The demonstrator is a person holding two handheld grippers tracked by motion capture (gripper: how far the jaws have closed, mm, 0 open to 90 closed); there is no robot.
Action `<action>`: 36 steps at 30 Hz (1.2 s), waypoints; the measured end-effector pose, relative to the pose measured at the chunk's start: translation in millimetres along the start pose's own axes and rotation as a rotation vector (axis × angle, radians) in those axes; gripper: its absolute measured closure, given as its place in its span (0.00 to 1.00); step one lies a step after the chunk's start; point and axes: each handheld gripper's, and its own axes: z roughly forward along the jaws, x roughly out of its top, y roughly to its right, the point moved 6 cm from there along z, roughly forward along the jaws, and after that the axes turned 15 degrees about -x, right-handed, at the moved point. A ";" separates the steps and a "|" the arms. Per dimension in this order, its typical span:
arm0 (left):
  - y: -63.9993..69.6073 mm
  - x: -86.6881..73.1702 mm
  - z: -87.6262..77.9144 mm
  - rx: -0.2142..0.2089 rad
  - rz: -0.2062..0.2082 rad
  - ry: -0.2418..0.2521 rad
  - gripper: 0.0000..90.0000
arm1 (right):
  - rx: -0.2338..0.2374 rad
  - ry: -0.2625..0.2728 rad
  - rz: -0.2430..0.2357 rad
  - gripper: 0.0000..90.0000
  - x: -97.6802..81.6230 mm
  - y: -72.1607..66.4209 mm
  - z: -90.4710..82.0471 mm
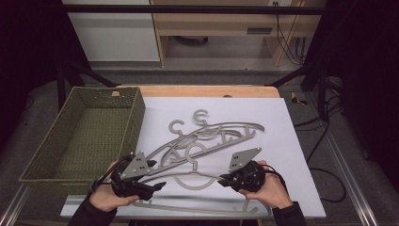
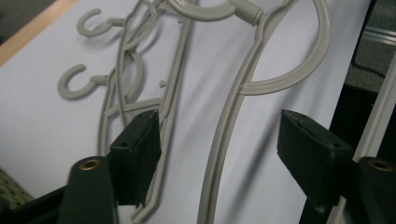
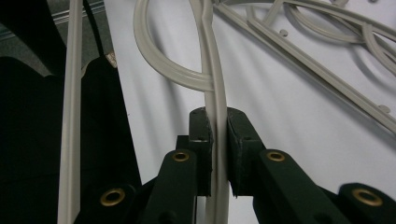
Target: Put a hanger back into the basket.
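Several grey plastic hangers (image 1: pixel 211 134) lie tangled in the middle of the white mat (image 1: pixel 277 141). The nearest hanger (image 1: pixel 197 187) lies between my two hands, with its hook toward the pile. My right gripper (image 1: pixel 221 180) is shut on one arm of this hanger (image 3: pixel 215 93); in the right gripper view both pads (image 3: pixel 201 140) press on the thin arm just below its inner loop. My left gripper (image 1: pixel 154 175) stands open around the hanger's other arm (image 2: pixel 229 126). That arm runs between the two pads (image 2: pixel 140 149), which do not touch it.
A green woven basket (image 1: pixel 133 123) stands at the left, beside the mat. A long grey bar (image 1: pixel 188 208) lies along the mat's front edge between my wrists. The table's wooden edge (image 1: pixel 202 90) shows behind the mat, and cables (image 1: pixel 324 136) trail at the right.
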 end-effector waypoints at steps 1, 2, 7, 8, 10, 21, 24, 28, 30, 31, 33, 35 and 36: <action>0.2 -2.1 5.3 -0.007 0.009 -0.032 0.40 | 0.008 -0.003 -0.001 0.91 0.6 -2.4 0.9; 0.2 -2.1 5.3 -0.007 0.009 -0.032 0.42 | 0.008 -0.003 -0.001 0.91 0.6 -2.4 0.9; 0.4 -5.9 14.6 -0.016 0.016 -0.080 0.54 | 0.018 0.003 -0.019 0.91 2.4 -5.8 0.9; 0.3 -6.5 16.3 -0.018 0.017 -0.091 0.54 | 0.018 0.003 -0.019 0.91 2.4 -5.8 0.9; -0.2 -7.8 20.4 -0.020 0.015 -0.102 0.60 | 0.020 -0.001 -0.025 0.91 2.4 -6.6 1.1; 4.5 -10.4 31.1 -0.045 0.039 -0.147 0.86 | 0.033 -0.001 -0.029 0.91 2.4 -8.2 4.3; 5.4 -10.4 31.2 -0.050 0.038 -0.149 0.86 | 0.036 -0.003 -0.037 0.90 1.8 -7.8 4.6; 7.8 -8.9 30.7 -0.052 0.042 -0.147 0.88 | 0.012 0.010 -0.032 0.88 1.7 -4.9 5.0; 9.1 -8.0 29.9 -0.056 0.053 -0.157 0.89 | 0.006 0.011 -0.018 0.87 1.3 -2.8 4.1; 10.8 -7.1 30.6 -0.061 0.049 -0.148 0.89 | -0.016 0.024 -0.001 0.85 1.3 0.5 3.3; 11.5 -6.3 30.1 -0.061 0.060 -0.161 0.90 | -0.032 0.032 0.000 0.83 0.8 3.2 1.5; 12.6 -4.7 29.9 -0.064 0.045 -0.146 0.90 | -0.054 0.037 0.004 0.81 0.9 5.1 1.4; 13.5 -3.7 30.1 -0.069 0.030 -0.129 0.90 | -0.065 0.049 0.010 0.80 1.1 6.6 1.4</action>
